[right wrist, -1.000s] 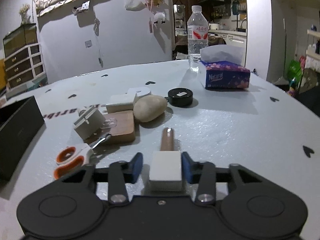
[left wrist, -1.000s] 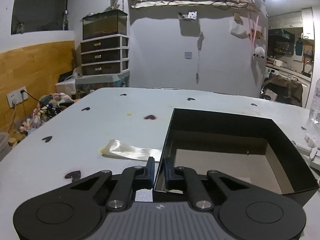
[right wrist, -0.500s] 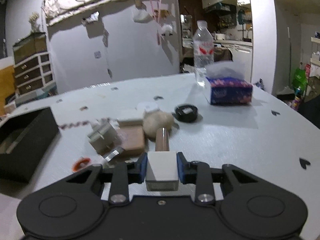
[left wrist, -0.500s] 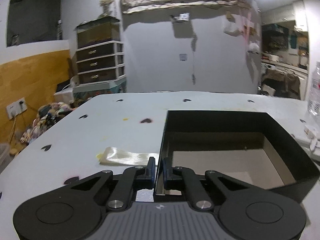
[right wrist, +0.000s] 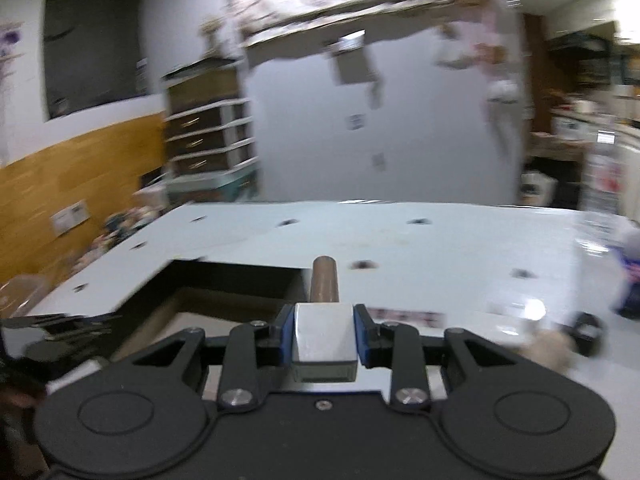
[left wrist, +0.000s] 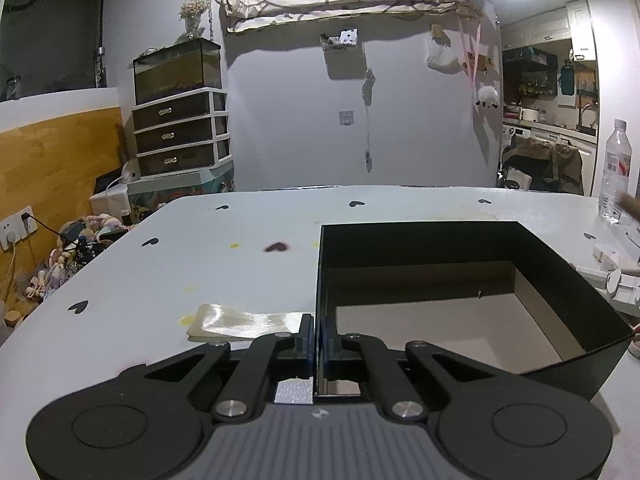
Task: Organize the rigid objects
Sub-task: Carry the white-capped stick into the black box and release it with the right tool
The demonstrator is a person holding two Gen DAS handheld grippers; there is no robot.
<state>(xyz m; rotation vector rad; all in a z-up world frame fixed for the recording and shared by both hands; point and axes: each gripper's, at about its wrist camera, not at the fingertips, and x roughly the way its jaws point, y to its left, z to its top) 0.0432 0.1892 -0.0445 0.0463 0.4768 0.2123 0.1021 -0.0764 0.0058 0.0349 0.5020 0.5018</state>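
Observation:
An open black box [left wrist: 400, 244] with a brown inside sits on the white table. My left gripper [left wrist: 318, 344] is shut on the wall at its near left corner, one finger inside and one outside. My right gripper [right wrist: 324, 332] is shut on a white block with a brown cylindrical handle [right wrist: 325, 284] that points forward. It hangs in the air above the table, just right of the black box [right wrist: 224, 276], in a motion-blurred right wrist view. A blurred brown tip [left wrist: 630, 202] shows at the right edge of the left wrist view.
A pale ribbon strip [left wrist: 244, 320] lies left of the box. A water bottle [left wrist: 614, 168] and white plug-like items [left wrist: 612, 256] stand to the right. A black round lid [right wrist: 588, 330], a beige stone [right wrist: 548, 344] and a tissue pack [right wrist: 632, 280] lie at far right.
The left jaws closed the last bit onto the box wall. The right gripper rose off the table with the white block and swung left, from the pile of objects to beside the box.

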